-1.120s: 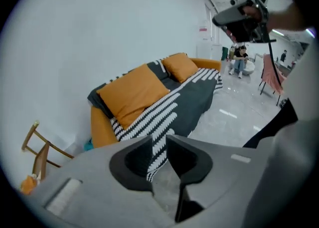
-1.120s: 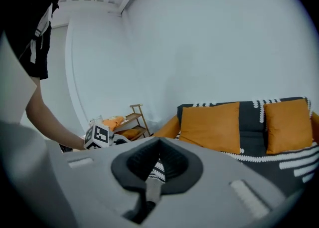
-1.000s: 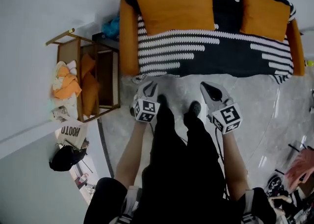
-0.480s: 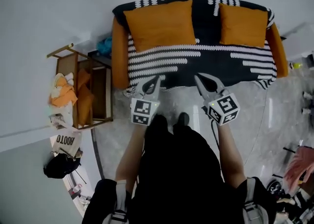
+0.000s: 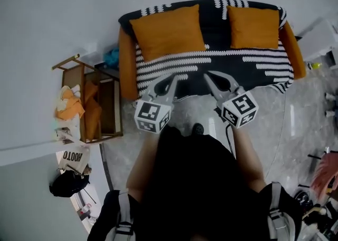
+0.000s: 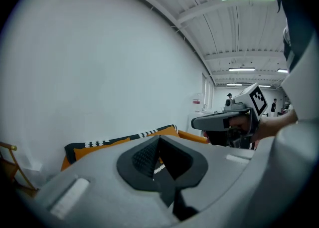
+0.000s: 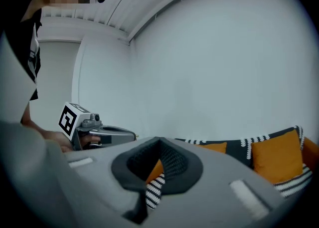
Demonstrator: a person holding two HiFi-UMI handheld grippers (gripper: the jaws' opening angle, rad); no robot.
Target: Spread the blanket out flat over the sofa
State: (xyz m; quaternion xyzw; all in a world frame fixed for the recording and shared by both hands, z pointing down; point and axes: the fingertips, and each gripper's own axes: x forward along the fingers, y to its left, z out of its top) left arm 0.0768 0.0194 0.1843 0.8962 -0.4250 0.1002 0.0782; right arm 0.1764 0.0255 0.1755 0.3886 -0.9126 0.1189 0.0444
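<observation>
A black blanket [image 5: 222, 63] with white stripes lies spread over the seat and back of the orange sofa [image 5: 125, 60]. Two orange cushions [image 5: 166, 30] [image 5: 253, 26] lean on its back. My left gripper [image 5: 168, 83] is held in the air before the sofa's front edge, shut, with nothing between its jaws. My right gripper [image 5: 208, 76] hangs beside it, also shut and empty. In the left gripper view the closed jaws [image 6: 159, 137] point over the blanket [image 6: 107, 142]. In the right gripper view the closed jaws [image 7: 159, 139] point at the blanket [image 7: 239, 144]. Neither gripper touches the fabric.
A wooden rack [image 5: 92, 103] with orange cloths stands left of the sofa, with a printed bag [image 5: 71, 156] and a black bag [image 5: 66, 184] in front of it. A white wall rises behind the sofa. Clutter [image 5: 325, 171] lies at the right edge. The person's legs are below the grippers.
The person has stepped closer to the sofa. Both grippers have risen and moved forward toward its front edge. The left jaws have come together.
</observation>
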